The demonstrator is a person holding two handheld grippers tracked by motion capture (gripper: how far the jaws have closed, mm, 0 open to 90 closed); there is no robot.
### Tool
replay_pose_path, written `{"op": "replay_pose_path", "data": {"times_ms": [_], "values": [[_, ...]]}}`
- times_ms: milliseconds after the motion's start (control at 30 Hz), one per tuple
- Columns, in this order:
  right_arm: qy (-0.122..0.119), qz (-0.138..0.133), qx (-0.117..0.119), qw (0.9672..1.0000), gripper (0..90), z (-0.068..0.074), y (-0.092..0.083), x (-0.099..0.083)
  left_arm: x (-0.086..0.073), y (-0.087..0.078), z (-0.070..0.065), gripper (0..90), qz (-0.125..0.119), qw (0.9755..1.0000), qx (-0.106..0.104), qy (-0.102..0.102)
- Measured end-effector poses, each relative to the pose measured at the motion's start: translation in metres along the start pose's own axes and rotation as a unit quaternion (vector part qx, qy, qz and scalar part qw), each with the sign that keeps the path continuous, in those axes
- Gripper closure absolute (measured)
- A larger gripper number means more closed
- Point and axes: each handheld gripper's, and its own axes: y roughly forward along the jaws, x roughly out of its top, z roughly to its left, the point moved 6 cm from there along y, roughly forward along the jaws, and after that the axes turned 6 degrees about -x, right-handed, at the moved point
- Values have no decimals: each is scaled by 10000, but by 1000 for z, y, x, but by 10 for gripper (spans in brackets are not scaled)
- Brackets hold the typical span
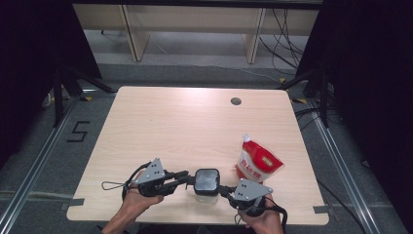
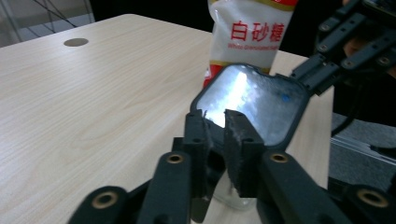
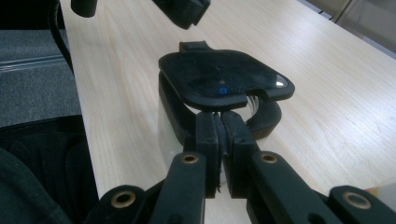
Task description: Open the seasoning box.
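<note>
A clear jar (image 1: 206, 194) with a black square lid (image 1: 206, 179) stands near the table's front edge, between both grippers. In the left gripper view the left gripper (image 2: 215, 122) sits at the lid's (image 2: 254, 105) near edge, its jaws a little apart and open. The right gripper view shows the left gripper (image 3: 184, 11) above the lid's small tab (image 3: 193, 45), not touching it. My right gripper (image 3: 219, 122) is shut on the jar's black collar just under the lid (image 3: 224, 77). A red and white sugar bag (image 1: 257, 163) stands to the right of the jar.
The light wooden table (image 1: 185, 126) has a round cable hole (image 1: 236, 101) at the back right. Dark stands and cables flank the table. The sugar bag (image 2: 252, 32) rises close behind the jar in the left gripper view.
</note>
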Motion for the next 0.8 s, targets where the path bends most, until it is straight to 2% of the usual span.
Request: {"op": "replay_pose_path", "data": {"times_ms": [33,100,133,167,200,333,367,533,633,667,733,767,800], "values": [[-10,-5,-16,10000,866,0,0,1,-3,-1,1,732,45,10000,-6,86],[28,-11,-40,10000,866,0,-1,1,-10,-2,1,709,110,9999,-27,-39],[-136,-53,-67,9999,864,-2,0,3,-14,-1,2,672,171,9998,-81,-49],[10,9,-57,10000,863,0,-1,2,-18,-1,2,644,279,9995,-168,33],[45,28,-56,10000,863,0,-1,2,-23,1,2,621,368,9991,-188,58],[-33,-26,-15,10000,863,0,-1,4,-36,5,8,599,564,9983,-161,52],[-43,-26,-59,10000,863,-1,-1,5,-40,9,10,590,663,9975,-227,96],[-113,-50,-25,9999,864,0,1,7,-44,16,12,594,734,9969,-251,94],[-77,-71,-25,9999,865,1,1,9,-44,21,14,600,738,9968,-278,93],[-122,-99,-41,9999,866,0,1,10,-44,22,15,600,730,9964,-378,193],[-113,-88,-21,9999,866,0,1,12,-43,25,13,624,707,9966,-389,157],[-130,-125,-26,9998,867,0,2,13,-43,27,11,624,679,9965,-462,158],[-141,-151,-19,9998,867,-1,2,15,-43,28,10,638,732,9961,-436,227]]}}
